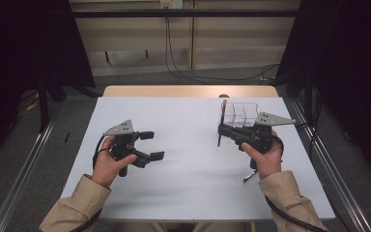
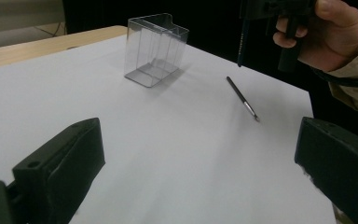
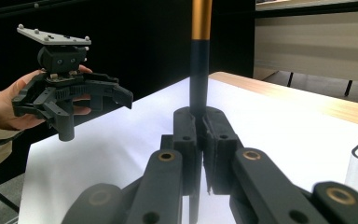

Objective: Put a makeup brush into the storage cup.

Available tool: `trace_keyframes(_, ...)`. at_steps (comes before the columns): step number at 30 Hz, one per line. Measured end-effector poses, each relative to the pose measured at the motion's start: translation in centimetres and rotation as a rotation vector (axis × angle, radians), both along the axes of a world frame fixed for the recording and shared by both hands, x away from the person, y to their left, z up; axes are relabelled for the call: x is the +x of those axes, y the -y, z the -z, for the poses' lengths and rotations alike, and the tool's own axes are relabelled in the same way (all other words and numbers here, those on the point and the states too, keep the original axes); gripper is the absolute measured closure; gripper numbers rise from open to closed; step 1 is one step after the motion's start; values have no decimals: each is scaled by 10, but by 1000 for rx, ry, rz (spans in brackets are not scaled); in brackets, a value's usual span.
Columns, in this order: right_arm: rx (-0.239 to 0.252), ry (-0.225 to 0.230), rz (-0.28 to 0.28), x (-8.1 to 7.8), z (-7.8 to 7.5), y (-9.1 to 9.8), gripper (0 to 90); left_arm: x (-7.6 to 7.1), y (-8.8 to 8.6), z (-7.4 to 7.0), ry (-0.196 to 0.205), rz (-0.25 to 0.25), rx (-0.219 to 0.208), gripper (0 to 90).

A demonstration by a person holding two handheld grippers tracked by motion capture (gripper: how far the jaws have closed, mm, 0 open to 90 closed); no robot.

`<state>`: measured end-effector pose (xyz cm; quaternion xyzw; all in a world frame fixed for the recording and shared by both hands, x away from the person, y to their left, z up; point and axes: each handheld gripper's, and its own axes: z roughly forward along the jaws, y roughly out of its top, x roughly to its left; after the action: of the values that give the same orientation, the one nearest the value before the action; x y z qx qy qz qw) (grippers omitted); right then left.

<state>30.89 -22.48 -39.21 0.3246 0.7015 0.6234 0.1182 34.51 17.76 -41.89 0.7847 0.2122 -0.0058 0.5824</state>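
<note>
My right gripper (image 1: 221, 129) is shut on a thin brush (image 1: 222, 116) with a dark shaft and an orange upper end, held upright above the white table top. In the right gripper view the brush (image 3: 199, 70) rises straight from between the closed jaws of my right gripper (image 3: 200, 123). A clear plastic box (image 1: 241, 114) with compartments stands just behind and right of it. A second thin dark brush (image 2: 241, 97) lies flat on the table near the right hand. My left gripper (image 1: 153, 145) is open at mid-left with nothing between its jaws, which point towards the box (image 2: 154, 49).
The white table sheet (image 1: 188, 164) has a wooden strip (image 1: 188, 91) along its far edge. Metal rails run along both sides of the table. Dark curtains and trailing cables stand beyond the far edge.
</note>
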Motion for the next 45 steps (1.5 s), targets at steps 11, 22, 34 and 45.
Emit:
trace_keyframes(11, -7, 3, 18, 0, 1, 6, 843, -3, -19, 0, 29, -14, 20, 7)
trace_keyframes(22, -10, 10, 41, 1, 1, 12, 844, -8, -34, 2, 52, -21, 39, 6)
trace_keyframes(34, -23, 25, 92, 6, 1, 25, 844, -12, -46, 2, 60, -35, 51, 6)
trace_keyframes(45, -41, 50, 135, 15, -4, 36, 843, -16, -53, 4, 66, -45, 51, 7)
